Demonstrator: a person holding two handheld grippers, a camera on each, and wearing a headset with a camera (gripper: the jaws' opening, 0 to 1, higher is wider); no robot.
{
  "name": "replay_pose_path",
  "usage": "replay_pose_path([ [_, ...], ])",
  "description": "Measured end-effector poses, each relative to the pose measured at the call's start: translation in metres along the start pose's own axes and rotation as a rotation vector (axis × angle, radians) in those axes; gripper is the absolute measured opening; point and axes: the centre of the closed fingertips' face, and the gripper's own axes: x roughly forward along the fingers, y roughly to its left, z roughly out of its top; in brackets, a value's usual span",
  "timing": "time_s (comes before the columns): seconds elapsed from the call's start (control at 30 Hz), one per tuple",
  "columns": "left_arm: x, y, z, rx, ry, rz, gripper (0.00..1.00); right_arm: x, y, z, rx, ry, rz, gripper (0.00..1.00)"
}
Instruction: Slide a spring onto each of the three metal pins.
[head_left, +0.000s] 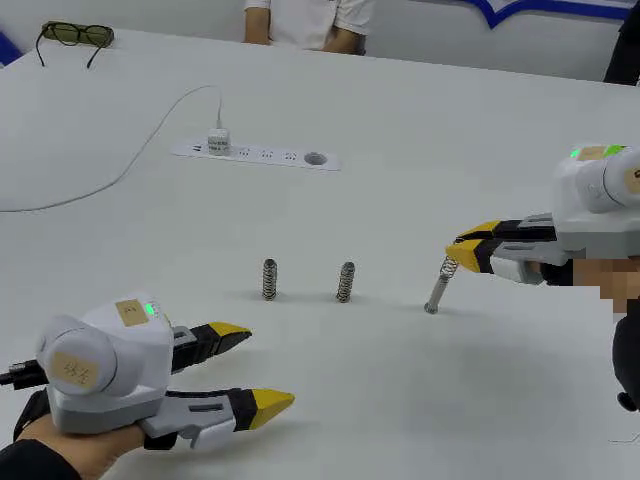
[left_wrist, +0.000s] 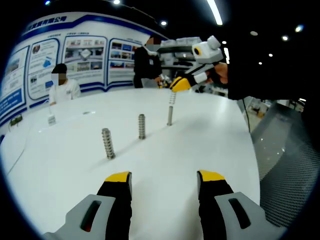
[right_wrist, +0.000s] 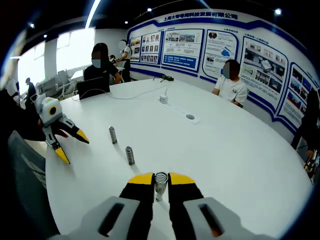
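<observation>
Head view: the right gripper (head_left: 459, 250) pinches a spring (head_left: 449, 267) at the top of the tilted third pin (head_left: 436, 296) on the table (head_left: 420, 400). Beside it the middle pin (head_left: 346, 282) and left pin (head_left: 270, 279) stand upright, each wearing a spring. The left gripper (head_left: 262, 365) hovers near them, fingers spread.
</observation>
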Motion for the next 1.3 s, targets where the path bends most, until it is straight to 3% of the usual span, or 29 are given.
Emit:
replay_pose_path([
  [1.3, -0.003, 0.003, -0.004, -0.006, 0.019, 0.013, 0.5, 0.034, -0.003, -0.044, 0.067, 0.053, -0.015, 0.11],
])
